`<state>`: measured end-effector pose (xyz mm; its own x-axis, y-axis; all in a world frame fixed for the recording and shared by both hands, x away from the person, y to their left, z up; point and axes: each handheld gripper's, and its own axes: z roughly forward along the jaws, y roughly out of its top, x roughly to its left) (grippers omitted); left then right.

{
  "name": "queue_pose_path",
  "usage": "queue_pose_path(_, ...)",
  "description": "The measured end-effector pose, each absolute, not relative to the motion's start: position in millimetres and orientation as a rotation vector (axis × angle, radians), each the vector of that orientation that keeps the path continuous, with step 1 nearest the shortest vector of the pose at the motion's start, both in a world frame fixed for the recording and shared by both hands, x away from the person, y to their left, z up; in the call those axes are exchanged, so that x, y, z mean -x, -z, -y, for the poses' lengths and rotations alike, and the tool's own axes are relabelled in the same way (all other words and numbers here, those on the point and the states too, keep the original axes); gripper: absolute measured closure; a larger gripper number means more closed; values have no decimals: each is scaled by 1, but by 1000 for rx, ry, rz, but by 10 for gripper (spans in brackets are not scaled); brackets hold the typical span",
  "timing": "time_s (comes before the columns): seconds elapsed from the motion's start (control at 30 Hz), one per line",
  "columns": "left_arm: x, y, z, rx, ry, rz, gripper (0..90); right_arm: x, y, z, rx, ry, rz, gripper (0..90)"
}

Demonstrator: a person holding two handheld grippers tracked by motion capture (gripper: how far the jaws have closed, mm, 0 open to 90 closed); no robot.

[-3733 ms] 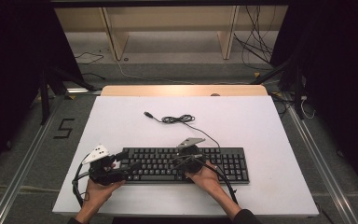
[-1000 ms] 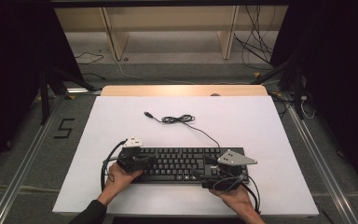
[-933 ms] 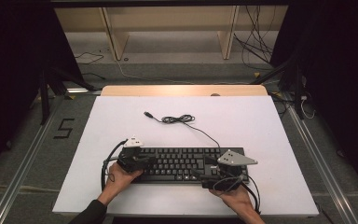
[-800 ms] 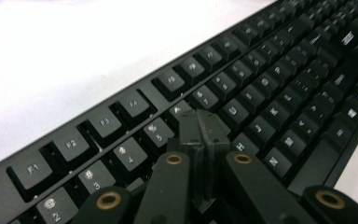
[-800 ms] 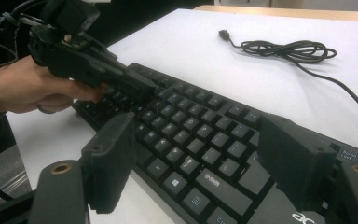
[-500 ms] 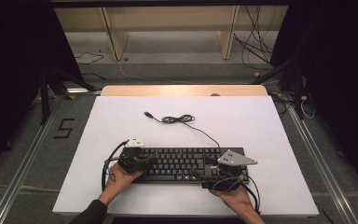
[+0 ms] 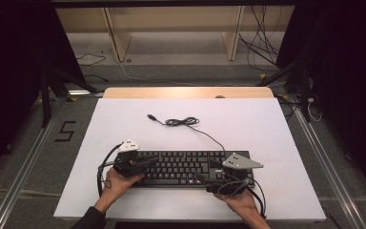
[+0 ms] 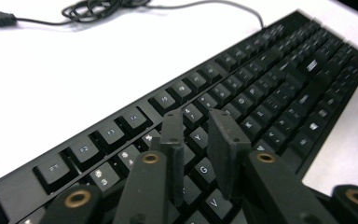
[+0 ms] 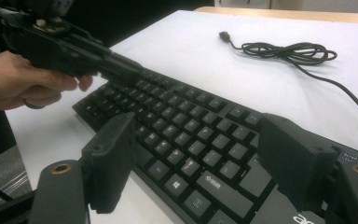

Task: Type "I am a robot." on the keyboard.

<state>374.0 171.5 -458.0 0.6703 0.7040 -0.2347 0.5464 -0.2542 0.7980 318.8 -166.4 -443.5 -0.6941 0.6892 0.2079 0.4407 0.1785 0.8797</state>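
While the left tool (image 8: 196, 154) hangs over the letter rows with its jaws a narrow gap apart, nothing sits between them; they have just been opening from shut. Likely step: pressing keys with a jaw tip. To do that well, come down on one key cap squarely, jaws near together so a neighbour is not caught, and lift clear before shifting along the row.

Keyboard (image 7: 186, 167): black, lying flat at lower centre of the high view, long side across the frame, on the white surface (image 7: 276, 143). Its cable (image 7: 183, 122) runs up to a loose coil at mid-frame, the plug lying free left of the coil.

Left hand (image 7: 116, 183): lower left of the keyboard, wrapped round the tool body, tool pointing right across the keys, low and close over them.

Right tool (image 9: 200, 158): jaws wide apart, nothing held, straddling the view of the keyboard's bottom rows from its near right end. Right hand (image 7: 238, 202) at bottom right, tool aimed left toward the other. In the right gripper view the left tool sits at upper left, tips over the far key rows; contact cannot be told.
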Motion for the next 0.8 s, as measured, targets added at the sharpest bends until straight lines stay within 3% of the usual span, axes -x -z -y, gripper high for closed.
queue_pose_path(0.37, -357, 454, -189, -1797, -203, -944, 445, -321, 446, 164, -1084, -1517, -2225, 293)
queue_pose_path(0.8, -341, 453, -202, -1726, -230, -921, 357, -324, 446, 160, -1085, -1518, -2233, 294)
